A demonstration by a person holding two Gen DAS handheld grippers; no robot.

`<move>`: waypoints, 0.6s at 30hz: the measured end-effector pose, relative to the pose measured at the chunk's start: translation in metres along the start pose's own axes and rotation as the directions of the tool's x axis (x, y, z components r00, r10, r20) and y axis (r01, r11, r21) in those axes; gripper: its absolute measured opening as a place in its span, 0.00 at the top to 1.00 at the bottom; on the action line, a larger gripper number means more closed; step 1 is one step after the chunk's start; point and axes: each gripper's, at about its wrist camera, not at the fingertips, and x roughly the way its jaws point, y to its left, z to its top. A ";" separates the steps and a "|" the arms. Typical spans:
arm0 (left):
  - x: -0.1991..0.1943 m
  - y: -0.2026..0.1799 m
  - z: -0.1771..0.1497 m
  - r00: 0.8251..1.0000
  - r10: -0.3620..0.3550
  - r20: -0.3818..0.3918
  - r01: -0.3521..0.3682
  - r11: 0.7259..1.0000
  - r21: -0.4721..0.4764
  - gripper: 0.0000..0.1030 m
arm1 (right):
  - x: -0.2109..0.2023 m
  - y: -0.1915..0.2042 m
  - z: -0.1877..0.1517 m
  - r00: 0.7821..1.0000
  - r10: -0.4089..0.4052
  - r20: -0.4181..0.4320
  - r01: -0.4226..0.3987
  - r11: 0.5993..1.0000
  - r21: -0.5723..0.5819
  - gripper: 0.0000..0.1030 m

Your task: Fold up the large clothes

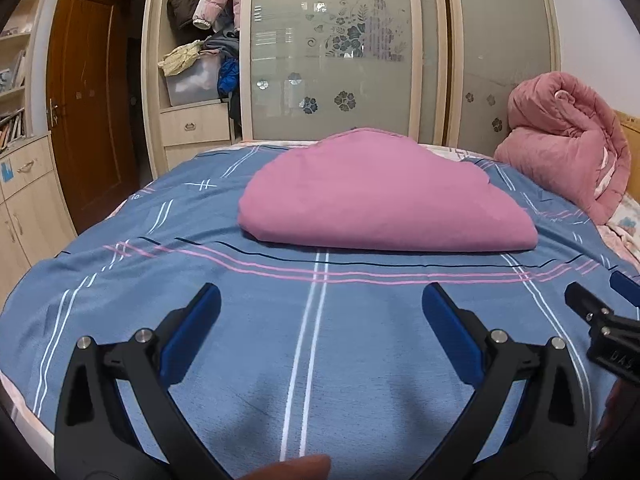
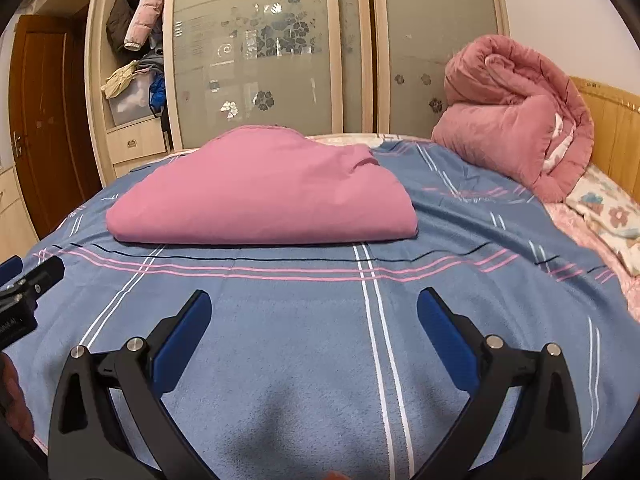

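Blue-padded left gripper (image 1: 321,300) gapes wide, nothing between its fingers, hovering over the blue striped bedspread (image 1: 260,344). Right gripper (image 2: 314,306) likewise spread wide and empty. Left view alone catches the bookshelf (image 1: 14,80) far left; right view alone shows the wooden headboard (image 2: 612,120) and floral sheet (image 2: 612,208). Folded pink garment (image 1: 380,196) lies flat on the bed ahead of both tools, apart from them. Open bedspread between. Rolled pink quilt (image 2: 516,120) ahead-right, wardrobe (image 2: 260,40) beyond.
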 end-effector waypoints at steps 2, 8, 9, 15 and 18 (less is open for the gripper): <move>-0.001 0.000 0.001 1.000 -0.001 0.002 0.001 1.000 -0.001 0.02 | -0.002 0.003 0.000 1.000 0.004 0.011 -0.004 1.000 -0.011 0.01; -0.002 0.002 0.001 1.000 -0.007 -0.004 0.007 1.000 -0.013 0.02 | 0.000 0.007 -0.001 1.000 0.005 0.002 -0.005 1.000 -0.023 0.01; -0.003 0.003 0.002 1.000 -0.007 -0.003 0.007 1.000 -0.014 0.02 | 0.001 0.008 -0.001 1.000 0.007 0.001 -0.007 1.000 -0.024 0.01; -0.003 0.006 0.003 1.000 -0.006 -0.002 0.006 1.000 -0.021 0.02 | 0.002 0.008 -0.001 1.000 0.008 0.000 -0.008 1.000 -0.026 0.01; -0.003 0.006 0.003 1.000 -0.006 -0.003 0.006 1.000 -0.020 0.02 | 0.002 0.009 -0.001 1.000 0.007 0.002 -0.007 1.000 -0.026 0.01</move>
